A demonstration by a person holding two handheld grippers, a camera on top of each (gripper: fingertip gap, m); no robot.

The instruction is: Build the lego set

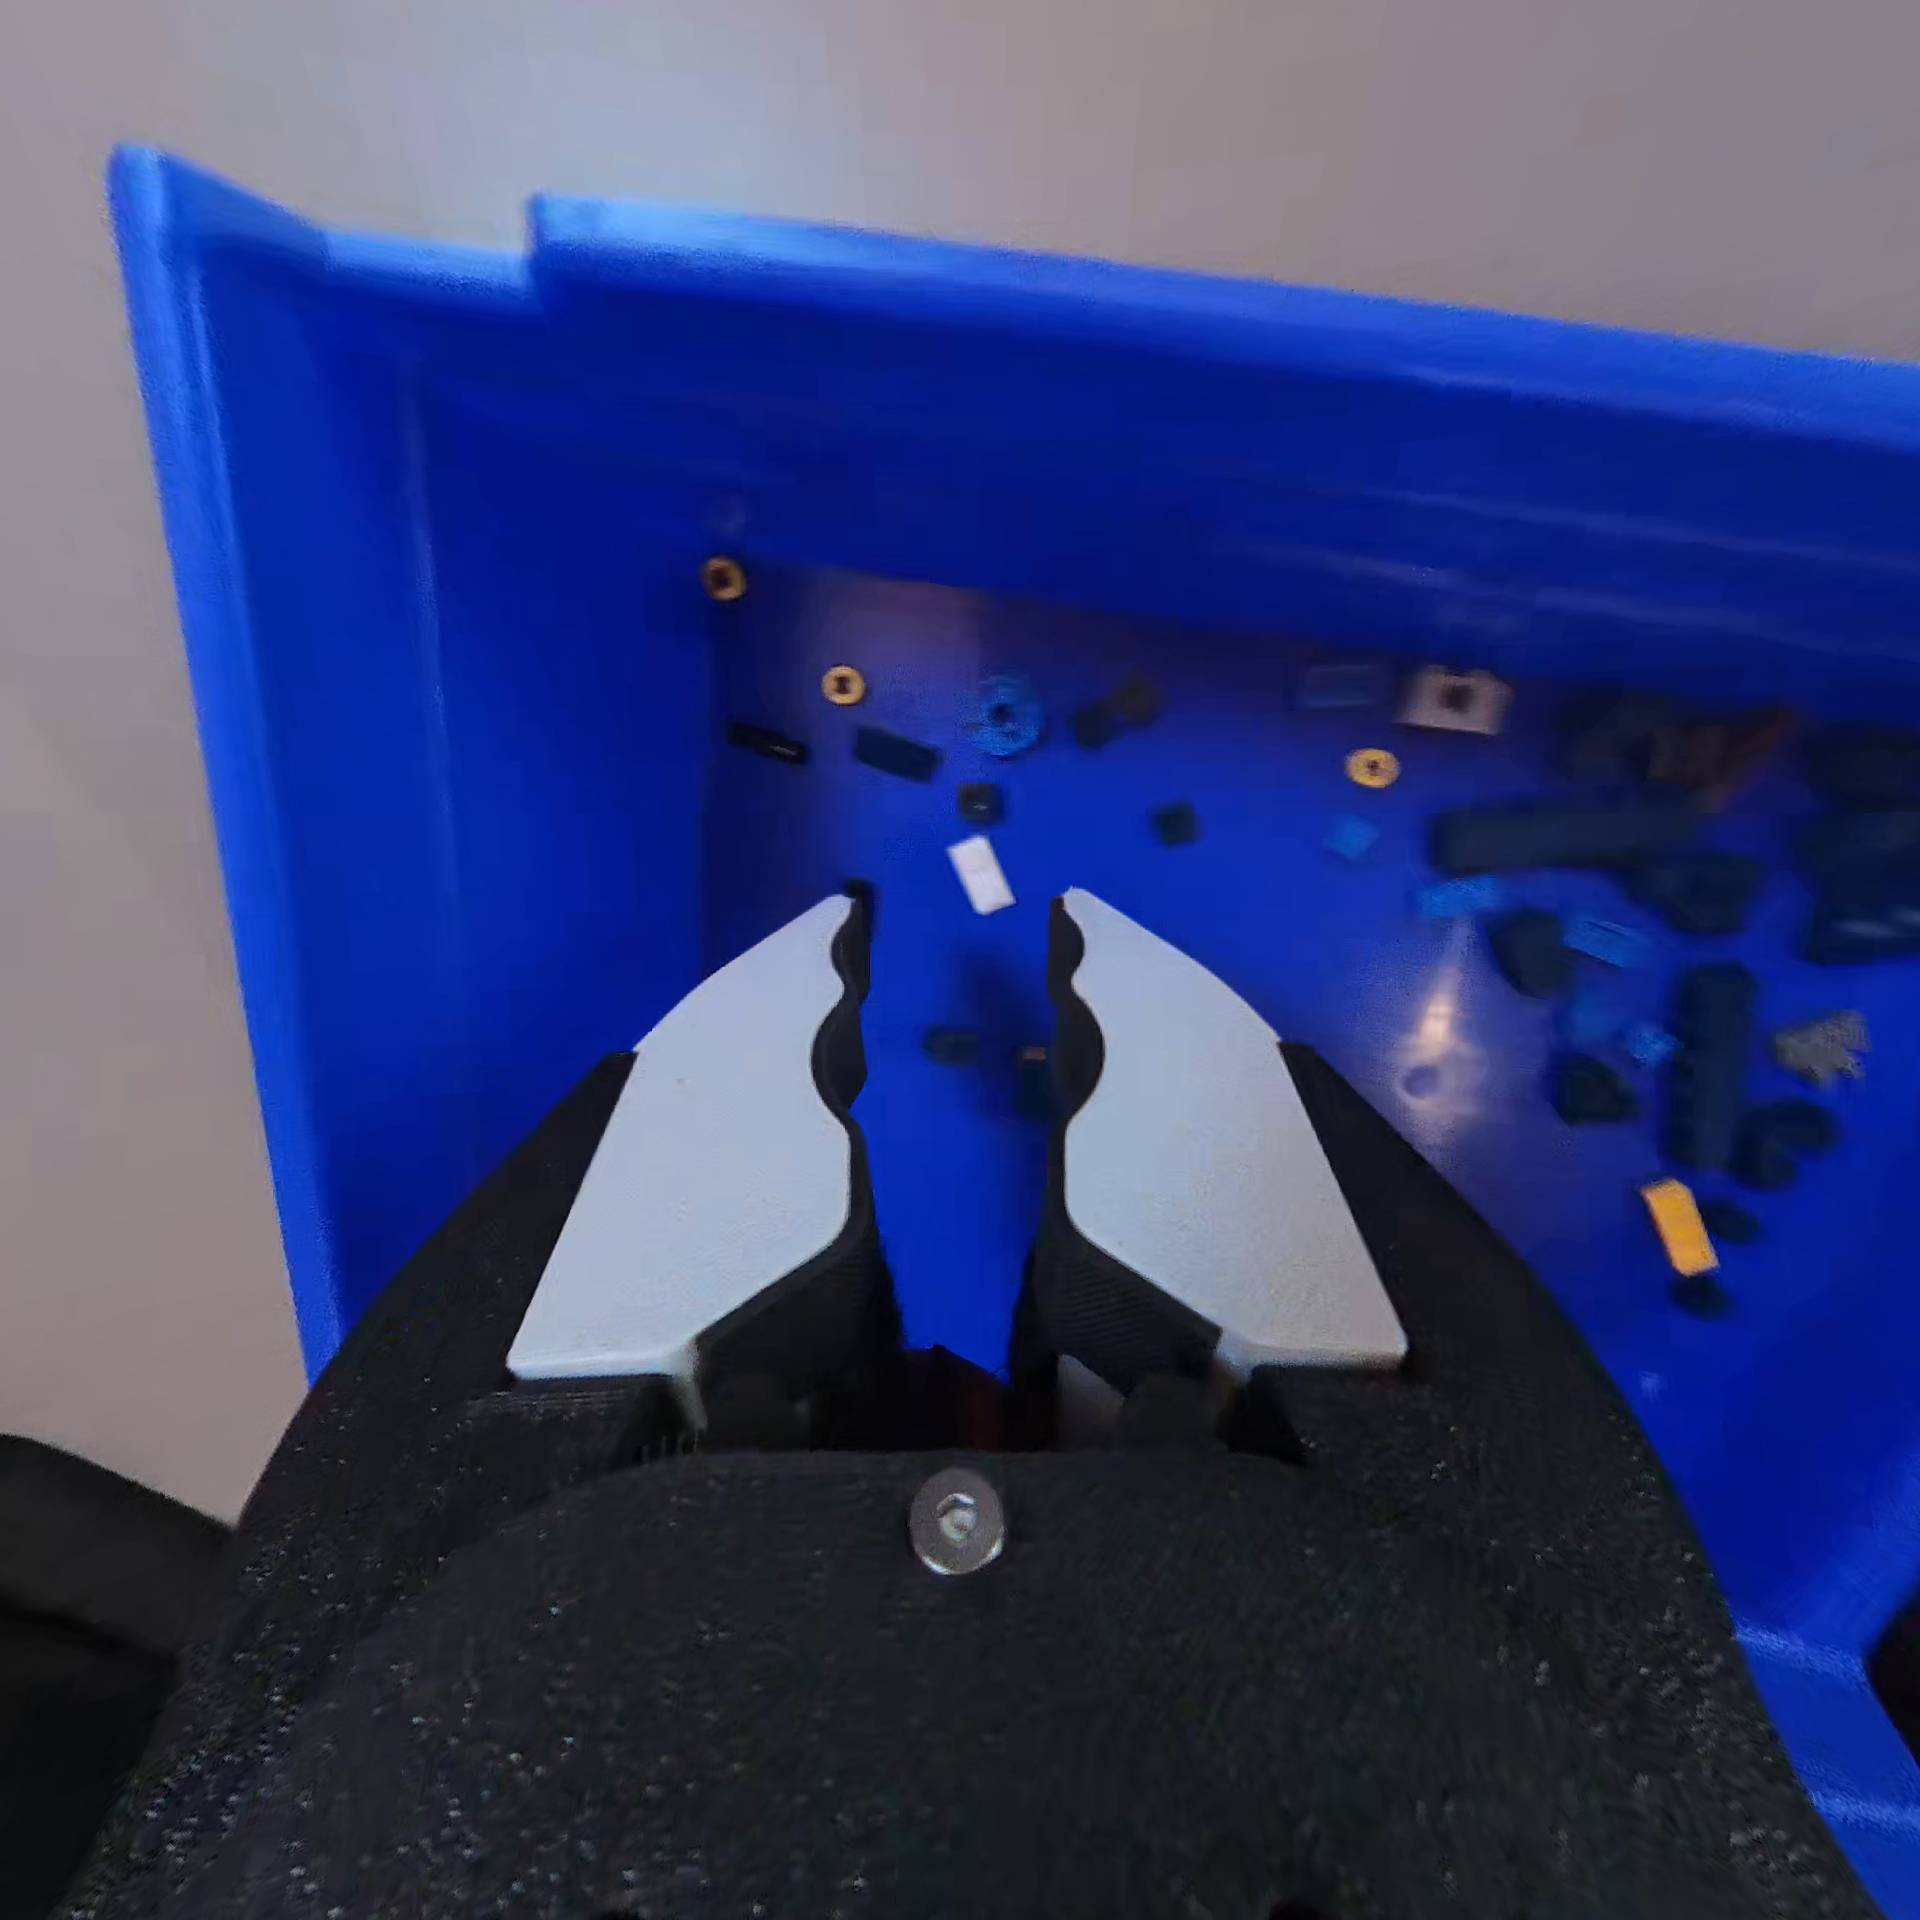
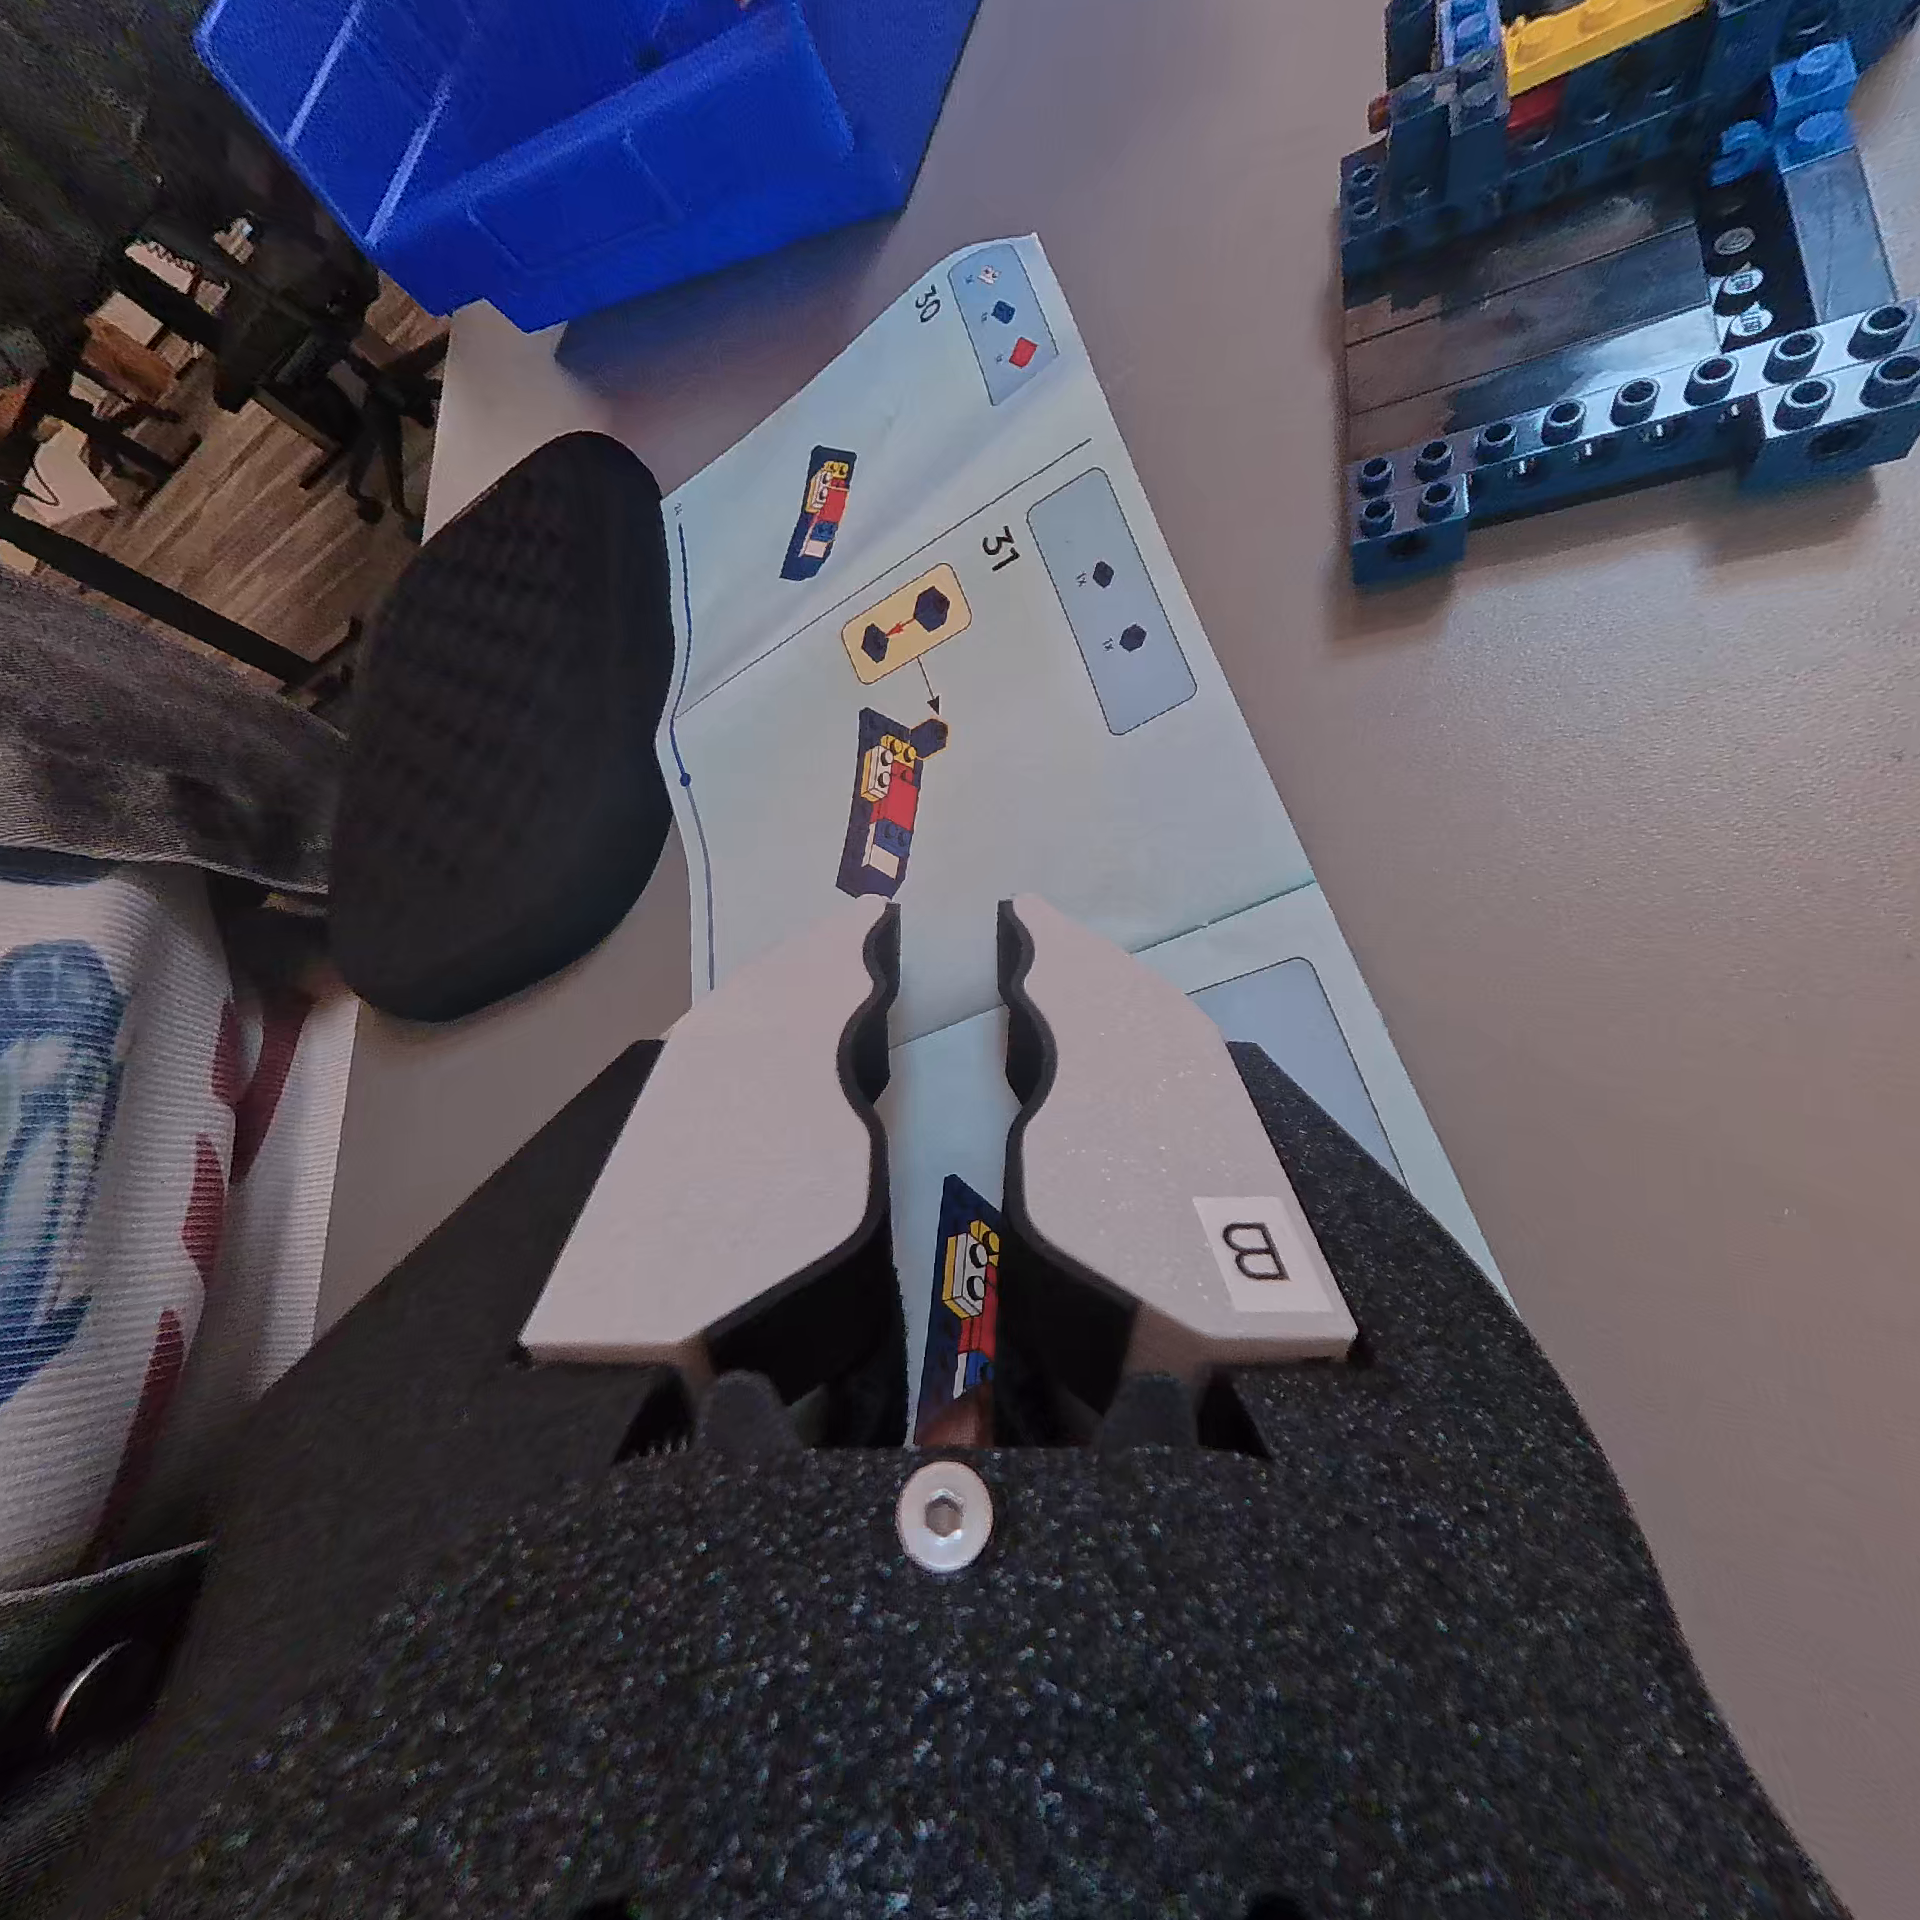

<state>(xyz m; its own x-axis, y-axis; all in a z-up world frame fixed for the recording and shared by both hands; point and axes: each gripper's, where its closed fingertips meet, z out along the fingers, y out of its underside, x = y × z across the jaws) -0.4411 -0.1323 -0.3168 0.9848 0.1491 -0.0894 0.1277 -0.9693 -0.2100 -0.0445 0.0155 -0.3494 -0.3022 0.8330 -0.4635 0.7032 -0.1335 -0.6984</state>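
Observation:
My left gripper [image 1: 958, 909] is open and empty, hovering inside a blue bin [image 1: 436, 644] above its floor. A small white brick [image 1: 981, 875] lies on the bin floor just beyond the fingertips, not touched. Small dark and blue bricks [image 1: 1704, 1039] lie scattered to the right, with gold round pieces [image 1: 844, 685] near the back. My right gripper [image 2: 948, 914] is open and empty above a pale instruction sheet [image 2: 1039, 810] on the table. Nothing lies between its pads.
A partly built dark-blue brick model [image 2: 1621, 343] with a yellow piece stands at the upper right of the table [image 2: 1621, 1039]. The blue bin [image 2: 582, 156] sits at the top left. The other gripper's black body [image 2: 499, 717] is at the left. A person's clothing [image 2: 94, 1143] is at the left edge.

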